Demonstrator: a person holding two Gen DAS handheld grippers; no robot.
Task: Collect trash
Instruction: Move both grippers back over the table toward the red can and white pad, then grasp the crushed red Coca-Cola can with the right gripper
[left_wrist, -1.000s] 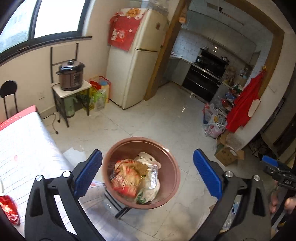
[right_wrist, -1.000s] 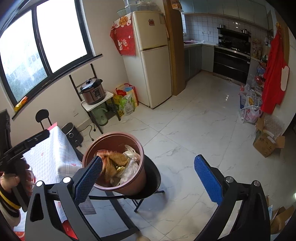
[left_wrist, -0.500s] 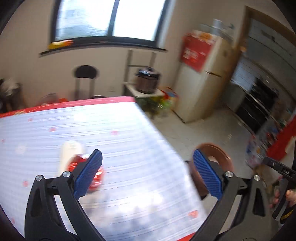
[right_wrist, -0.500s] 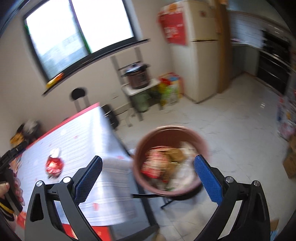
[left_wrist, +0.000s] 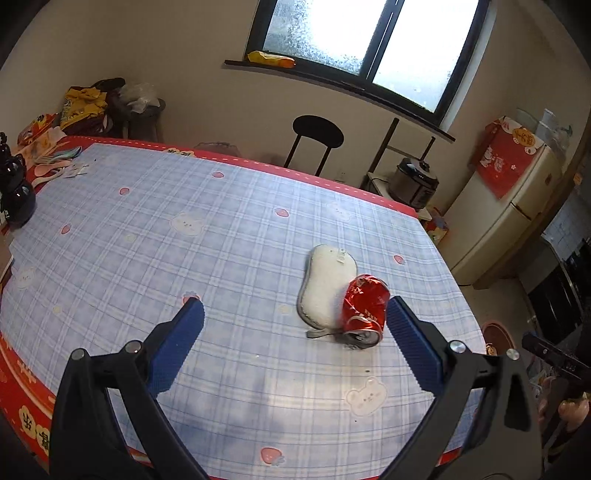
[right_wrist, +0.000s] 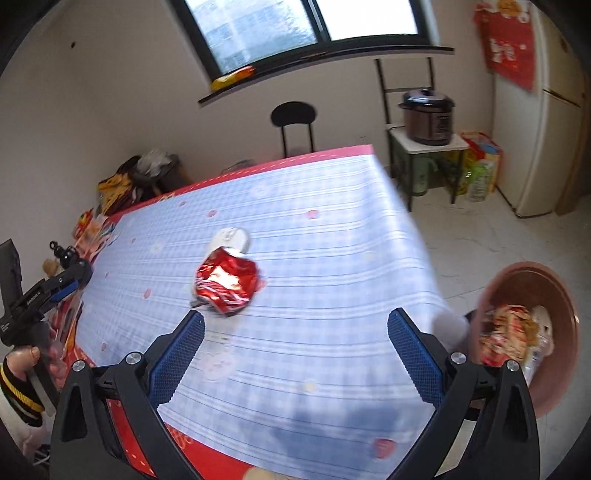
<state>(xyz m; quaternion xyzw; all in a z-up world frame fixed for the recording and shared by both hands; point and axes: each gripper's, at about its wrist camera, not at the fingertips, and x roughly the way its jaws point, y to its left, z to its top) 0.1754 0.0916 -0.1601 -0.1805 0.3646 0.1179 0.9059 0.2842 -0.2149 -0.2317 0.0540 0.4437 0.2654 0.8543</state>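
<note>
A crushed red can (left_wrist: 364, 310) (right_wrist: 226, 283) lies on its side on the blue checked tablecloth (left_wrist: 207, 236) (right_wrist: 325, 258), touching a white oval pad (left_wrist: 327, 286) (right_wrist: 229, 239). My left gripper (left_wrist: 295, 343) hovers open over the table, its right finger close beside the can. Over the table's near edge my right gripper (right_wrist: 295, 347) is open with nothing in it. A brown trash bin (right_wrist: 532, 332) holding wrappers stands on the floor off the table's right side; only its rim (left_wrist: 496, 332) shows in the left wrist view.
A black round chair (left_wrist: 317, 138) stands behind the table. A rice cooker (right_wrist: 428, 116) sits on a small stand beside the fridge (right_wrist: 546, 122). A dark pot (left_wrist: 16, 195), spoons and bags crowd the table's far left end. The person's hand (right_wrist: 22, 365) holds the left gripper's handle.
Both grippers have swung left, away from the bin and over the table. The can and white pad have come into view in front of them. Both stay open.
</note>
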